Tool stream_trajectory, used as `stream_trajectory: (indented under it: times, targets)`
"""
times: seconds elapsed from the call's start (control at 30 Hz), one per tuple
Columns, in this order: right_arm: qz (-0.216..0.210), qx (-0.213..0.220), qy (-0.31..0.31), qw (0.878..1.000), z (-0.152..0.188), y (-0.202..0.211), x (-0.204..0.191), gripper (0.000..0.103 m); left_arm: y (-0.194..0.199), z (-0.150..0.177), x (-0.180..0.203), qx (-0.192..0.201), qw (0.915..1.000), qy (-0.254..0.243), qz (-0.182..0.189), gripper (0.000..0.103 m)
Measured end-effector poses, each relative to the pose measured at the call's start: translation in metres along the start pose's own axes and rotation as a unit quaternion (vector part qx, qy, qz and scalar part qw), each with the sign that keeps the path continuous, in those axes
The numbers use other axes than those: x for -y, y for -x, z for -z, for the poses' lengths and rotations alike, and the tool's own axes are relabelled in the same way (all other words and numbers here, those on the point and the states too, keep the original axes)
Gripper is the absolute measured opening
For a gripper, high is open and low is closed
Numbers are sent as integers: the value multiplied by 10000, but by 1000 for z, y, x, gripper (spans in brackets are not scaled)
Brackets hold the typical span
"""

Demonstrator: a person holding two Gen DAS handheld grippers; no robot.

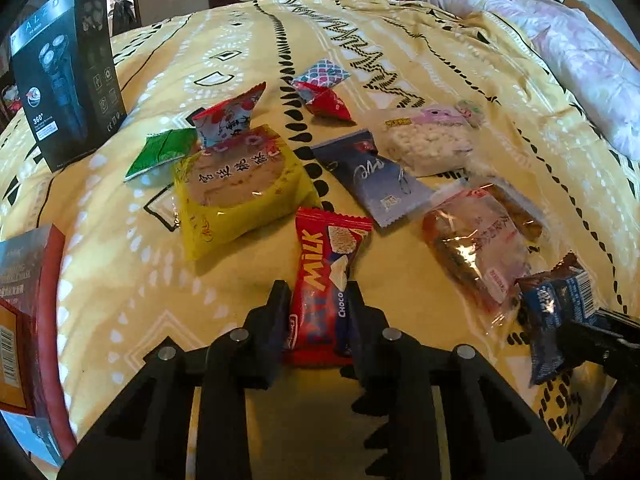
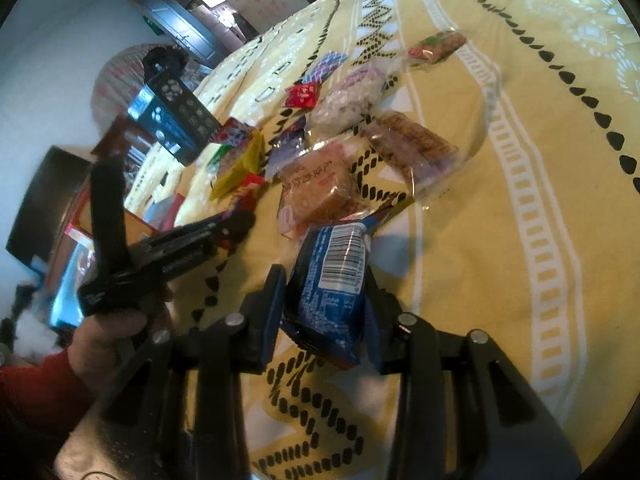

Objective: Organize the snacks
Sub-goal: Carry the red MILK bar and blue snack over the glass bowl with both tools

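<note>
Gripping a snack apiece, both claws sit low over the yellow patterned bedspread (image 1: 440,60) with the loose pile of packets spread ahead of them. The left claw (image 1: 318,300) has its two fingers drawn in against the sides of the red milk-chocolate bar (image 1: 326,280), whose long axis runs straight forward along the fingers, so most of the wrapper sticks out beyond the tips toward the pile. The right claw (image 2: 326,292) is likewise narrowed onto the blue barcoded packet (image 2: 332,276), which also lies lengthwise between its fingers and points at the clear-wrapped brown pastry (image 2: 316,184) just ahead. In the left wrist view that blue packet shows at the far right, well apart from the red bar, so the two arms do not crowd each other.

Whether either snack is off the bedspread or resting on it cannot be told. The likely places to sort into, judging by the task, lie to the left: the red-edged box (image 1: 28,320) is near the left claw, and the black shaver box (image 1: 68,76) stands farther back. The left hand is the nearer one to both, while the right would have to cross over the yellow cake packet (image 1: 240,188) and its neighbours.
</note>
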State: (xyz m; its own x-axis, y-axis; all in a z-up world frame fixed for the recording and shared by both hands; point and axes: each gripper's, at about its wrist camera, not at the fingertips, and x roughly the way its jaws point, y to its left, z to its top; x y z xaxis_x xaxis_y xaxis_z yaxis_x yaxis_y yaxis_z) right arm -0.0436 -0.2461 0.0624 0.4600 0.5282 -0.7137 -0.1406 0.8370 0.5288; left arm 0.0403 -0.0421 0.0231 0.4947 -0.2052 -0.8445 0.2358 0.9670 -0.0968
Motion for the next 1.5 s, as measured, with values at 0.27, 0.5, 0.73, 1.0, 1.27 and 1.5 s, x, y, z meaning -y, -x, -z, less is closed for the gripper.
stream_trajectory:
  times: [0.27,0.5,0.73,1.0,1.27,1.5]
  targets:
    - [1149,273,479,9919,-1,10,-15,77,9,9,-1,72,9999,31,-104,24]
    - [1565,264,309,9868,-2,9,-25,82,8,11,2,84,9998,122,-146,24]
    - [1837,22,496,9817,8,-13,-28,57,9,11,5,71,9997,107,-195,24]
    - [1574,218,510,9860,4,8,-26,46,32,11,6,244,9995,86,-171,24]
    - [1444,395,743,9859,-3,23,-49,46,77,10,0,380,9983,172,-417,24]
    - [1142,260,900,9890,1,22,-75,46,108,26,-5,405,9968,135,-669,24]
